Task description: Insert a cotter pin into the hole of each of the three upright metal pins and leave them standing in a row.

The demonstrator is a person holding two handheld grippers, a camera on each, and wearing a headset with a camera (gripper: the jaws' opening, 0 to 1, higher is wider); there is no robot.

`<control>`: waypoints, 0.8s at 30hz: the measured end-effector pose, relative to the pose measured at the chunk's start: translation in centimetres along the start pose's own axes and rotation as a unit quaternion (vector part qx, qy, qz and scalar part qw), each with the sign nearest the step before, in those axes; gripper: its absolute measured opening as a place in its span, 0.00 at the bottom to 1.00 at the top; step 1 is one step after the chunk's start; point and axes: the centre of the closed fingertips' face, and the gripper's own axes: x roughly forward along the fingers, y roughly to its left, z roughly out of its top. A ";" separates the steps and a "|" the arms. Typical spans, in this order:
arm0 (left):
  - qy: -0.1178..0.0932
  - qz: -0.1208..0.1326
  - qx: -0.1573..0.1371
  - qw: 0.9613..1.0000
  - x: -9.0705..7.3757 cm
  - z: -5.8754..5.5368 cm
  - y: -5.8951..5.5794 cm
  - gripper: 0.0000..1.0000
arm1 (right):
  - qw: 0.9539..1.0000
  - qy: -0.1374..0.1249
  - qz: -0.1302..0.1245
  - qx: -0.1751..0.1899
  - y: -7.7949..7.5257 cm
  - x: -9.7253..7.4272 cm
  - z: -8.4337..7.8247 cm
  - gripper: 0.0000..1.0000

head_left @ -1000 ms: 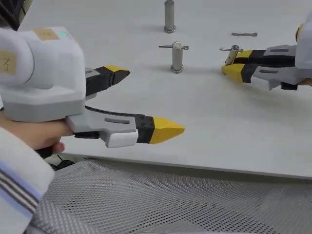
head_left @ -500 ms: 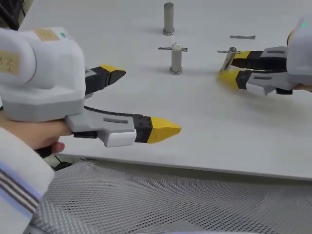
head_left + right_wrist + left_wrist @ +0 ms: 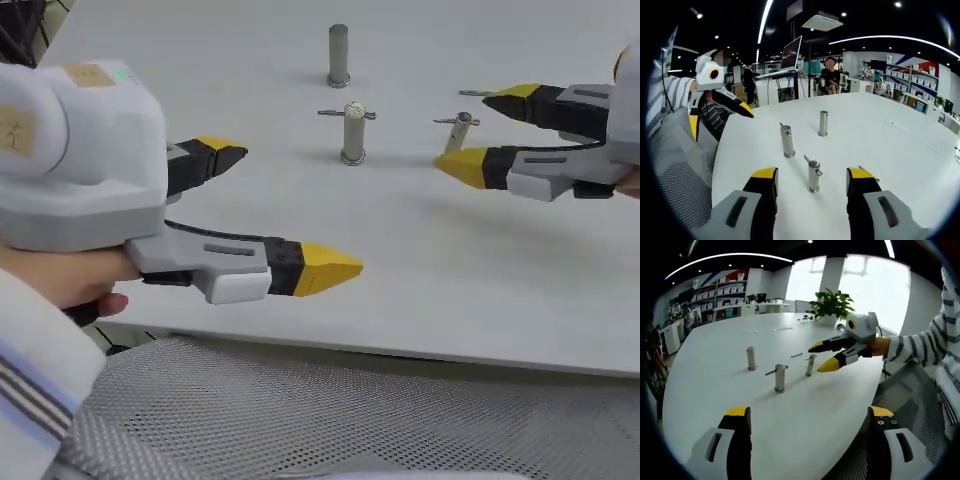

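Right tongs (image 3: 474,128) astride metal pin (image 3: 813,179), cotter pin (image 3: 478,93) beside

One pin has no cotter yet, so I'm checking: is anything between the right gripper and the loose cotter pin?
Nothing visible does. The loose cotter pin lies just off the right gripper's far fingertip; the fitted metal pin stands between its open fingers, off that path.
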 end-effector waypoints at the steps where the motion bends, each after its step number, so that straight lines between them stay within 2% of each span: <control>1: -0.001 0.000 -0.001 1.000 0.0 0.0 0.0 0.95 | 1.000 0.012 -0.003 -0.014 0.1 -0.3 -0.2 0.58; 2: -0.002 0.000 -0.003 1.000 -0.1 0.1 0.1 0.95 | 0.999 0.018 -0.012 -0.025 0.0 -0.6 0.0 0.61; 7: -0.010 -0.002 -0.001 1.000 -0.3 0.4 0.1 0.96 | 1.000 0.010 -0.009 -0.011 1.4 -1.8 0.9 0.77; 8: -0.028 0.000 0.005 1.000 -0.4 1.1 0.1 0.96 | 1.000 0.013 -0.010 -0.010 1.5 -2.0 0.9 0.79; 10: -0.044 -0.001 0.004 0.999 -0.6 1.9 -0.1 0.96 | 1.000 0.019 -0.012 -0.009 1.8 -2.2 0.8 0.83; 14: -0.048 0.005 0.011 0.999 -0.6 2.4 0.2 0.96 | 0.999 0.031 -0.017 -0.017 2.7 -2.9 1.0 0.87; 18: -0.053 0.007 0.018 0.998 -0.8 2.9 0.2 0.96 | 0.998 0.049 -0.033 -0.023 3.0 -3.8 0.8 0.92; 20: -0.054 0.007 0.016 0.998 -0.9 2.9 0.3 0.96 | 0.998 0.055 -0.034 0.001 3.3 -4.3 0.7 0.93; 21: -0.054 0.008 0.016 0.998 -0.9 2.9 0.3 0.96 | 0.998 0.054 -0.032 0.032 3.6 -4.5 0.5 0.94; 24: -0.050 0.007 0.011 0.999 -1.0 2.6 0.4 0.96 | 0.995 0.051 -0.039 0.080 3.9 -5.0 0.1 0.96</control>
